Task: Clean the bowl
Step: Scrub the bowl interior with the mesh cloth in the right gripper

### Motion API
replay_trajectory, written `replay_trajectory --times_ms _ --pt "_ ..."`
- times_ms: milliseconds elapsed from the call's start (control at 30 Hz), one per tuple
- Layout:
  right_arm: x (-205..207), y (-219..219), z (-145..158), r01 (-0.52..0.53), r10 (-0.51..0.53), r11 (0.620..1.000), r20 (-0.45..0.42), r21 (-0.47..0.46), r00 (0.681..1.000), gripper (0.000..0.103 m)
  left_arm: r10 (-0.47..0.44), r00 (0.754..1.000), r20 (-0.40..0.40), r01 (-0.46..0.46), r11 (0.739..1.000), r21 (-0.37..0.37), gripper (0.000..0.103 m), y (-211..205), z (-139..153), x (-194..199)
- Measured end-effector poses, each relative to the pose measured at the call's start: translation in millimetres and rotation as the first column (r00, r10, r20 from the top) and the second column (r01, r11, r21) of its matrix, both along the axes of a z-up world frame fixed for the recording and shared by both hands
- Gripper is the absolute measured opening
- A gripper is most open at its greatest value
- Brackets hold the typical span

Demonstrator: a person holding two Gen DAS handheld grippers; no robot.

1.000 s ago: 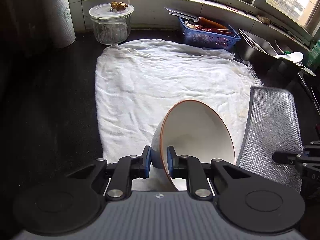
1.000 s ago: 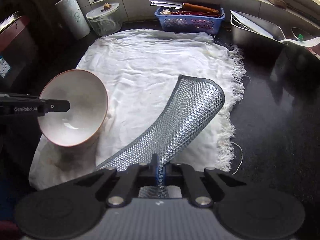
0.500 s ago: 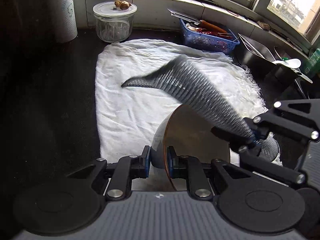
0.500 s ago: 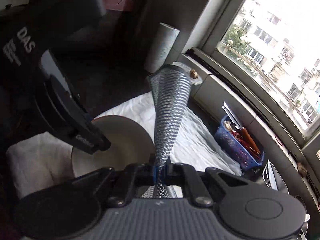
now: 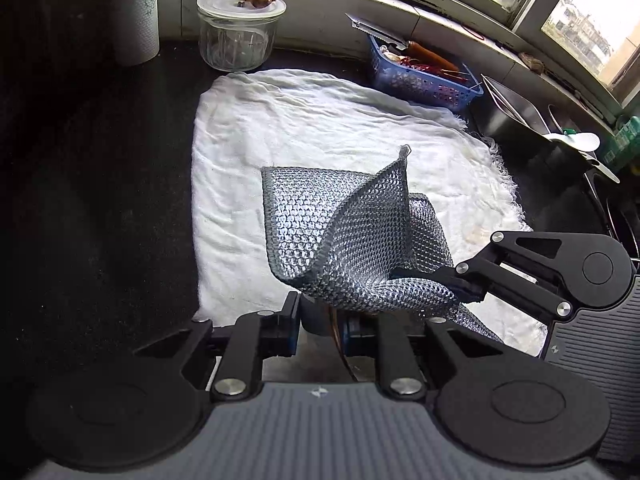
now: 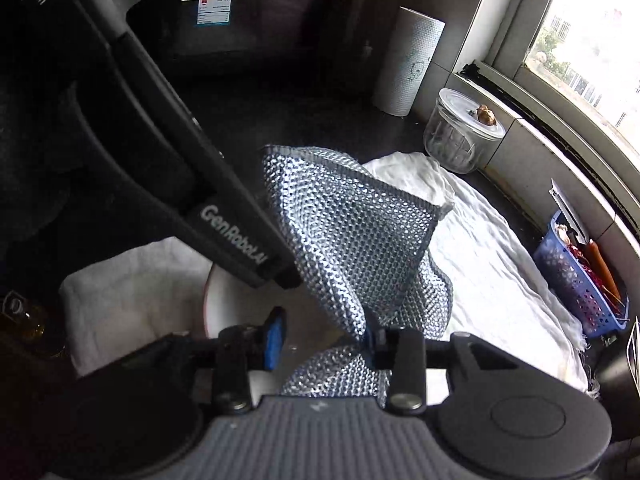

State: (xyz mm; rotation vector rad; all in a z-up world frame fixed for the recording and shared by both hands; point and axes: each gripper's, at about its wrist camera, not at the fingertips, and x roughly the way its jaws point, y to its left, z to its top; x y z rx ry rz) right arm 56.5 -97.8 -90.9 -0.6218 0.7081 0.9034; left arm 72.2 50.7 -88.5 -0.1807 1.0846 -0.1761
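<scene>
Your left gripper clamps the rim of the tilted bowl, low in frame. Your right gripper, jaws just parted, has the mesh scrubbing cloth loose between them, draped over the bowl and peaking upward, above a white towel on the dark tabletop by a window.

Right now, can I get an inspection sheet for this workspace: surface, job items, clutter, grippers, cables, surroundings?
Surface: dark countertop, white towel spread over it.
Job's things: bowl, mostly hidden under the metal mesh scrubbing cloth draped over it.
Clutter: lidded glass jar, paper towel roll, blue basket, steel tray.
Grippers: left gripper shut on the bowl's rim; right gripper open, jaws have just been opening, cloth loose between them.
Cables: nothing seen.
Surroundings: window behind the counter; dark red appliance.
</scene>
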Motion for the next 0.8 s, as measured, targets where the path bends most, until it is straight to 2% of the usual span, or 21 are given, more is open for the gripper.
replay_trajectory --times_ms 100,133,200,233,267,333,533,633,800 --pt "-1.4 -3.0 3.1 0.024 -0.024 1.0 -0.027 0.015 0.999 0.039 -0.006 1.0 0.001 0.006 1.0 -0.005 0.019 -0.3 1.2 -0.7" --pt "-0.8 -5.0 4.8 0.04 -0.039 0.999 -0.04 0.025 0.998 0.036 -0.006 1.0 0.001 0.006 1.0 -0.006 0.019 -0.3 1.5 -0.7" --pt "0.8 -8.5 7.9 0.07 -0.067 0.997 -0.067 0.04 0.995 0.035 -0.005 1.0 0.002 0.005 1.0 -0.007 0.019 -0.6 1.7 -0.4" --pt "2.5 -9.7 8.9 0.083 -0.079 0.996 -0.083 0.042 0.993 0.03 -0.004 1.0 0.001 0.004 1.0 -0.008 0.019 -0.7 1.9 0.1" --pt "3.9 -9.8 8.6 0.091 -0.088 0.995 -0.088 0.038 0.992 0.02 -0.003 1.0 -0.001 0.003 1.0 -0.009 0.019 -1.0 2.0 0.5" --pt "6.9 -6.5 2.7 0.089 -0.088 0.996 -0.081 0.01 0.993 0.013 -0.002 1.0 -0.003 0.002 1.0 -0.006 0.019 -1.7 2.4 1.1" --pt "8.8 -2.9 -16.0 0.05 -0.052 0.999 -0.156 -0.016 0.986 0.01 -0.016 1.0 0.0 0.016 1.0 -0.008 0.02 -4.4 5.9 -0.8" --pt "13.6 -4.3 -16.8 0.072 -0.068 0.997 -0.19 0.013 0.979 0.009 -0.021 1.0 -0.004 0.021 1.0 -0.001 0.02 -4.4 6.2 -1.9" --pt "10.0 -7.6 -17.2 0.081 -0.074 0.996 -0.184 0.032 0.98 0.009 -0.048 0.999 0.015 0.047 0.999 0.026 0.018 -4.2 7.8 -8.4"
